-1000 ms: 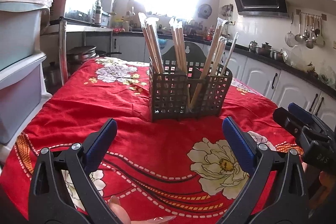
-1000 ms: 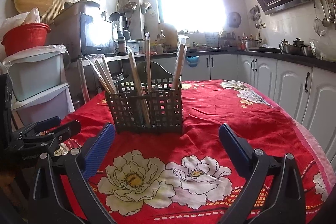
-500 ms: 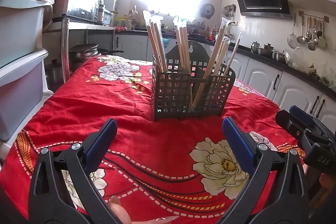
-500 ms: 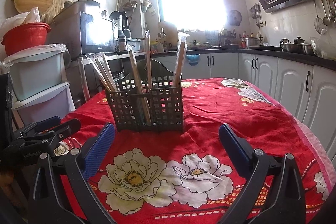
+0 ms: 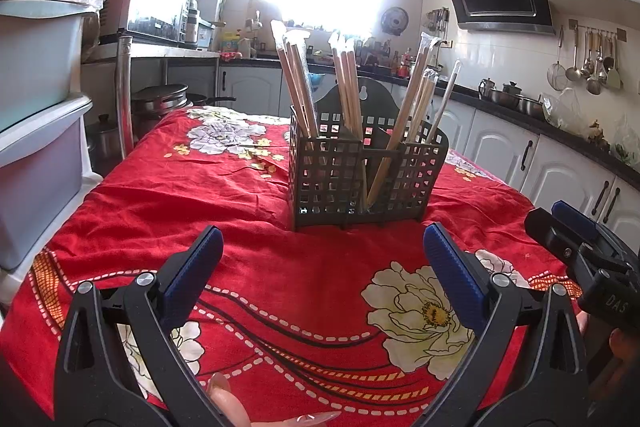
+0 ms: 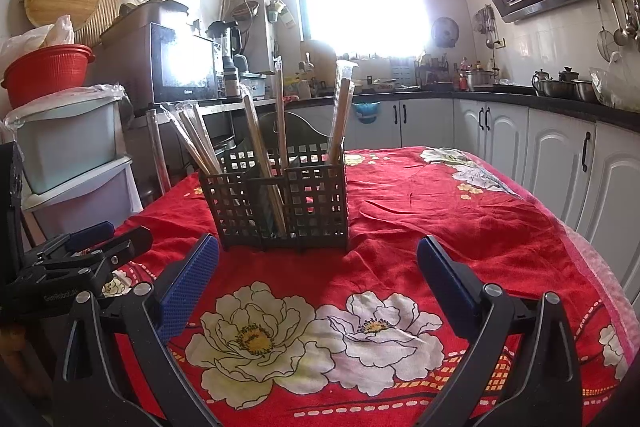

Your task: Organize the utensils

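Observation:
A dark grid utensil basket (image 5: pixel 362 183) stands upright on the red flowered tablecloth (image 5: pixel 200 195). Its compartments hold several wrapped chopstick pairs (image 5: pixel 298 83) that lean outward. The basket also shows in the right wrist view (image 6: pixel 280 203), with the wrapped chopsticks (image 6: pixel 340 111) sticking up. My left gripper (image 5: pixel 322 243) is open and empty, a little in front of the basket. My right gripper (image 6: pixel 318 253) is open and empty, also just in front of the basket. Each gripper shows at the edge of the other's view.
Stacked plastic drawers (image 5: pixel 36 131) stand left of the table. White cabinets and a dark counter (image 5: pixel 560 155) run along the right. A metal post (image 5: pixel 124 95) stands by the table's far left corner. The table's right edge (image 6: pixel 592 259) drops off near the cabinets.
Both grippers have moved slightly toward the basket, which looks a bit larger and higher in view. Both stay open and empty.

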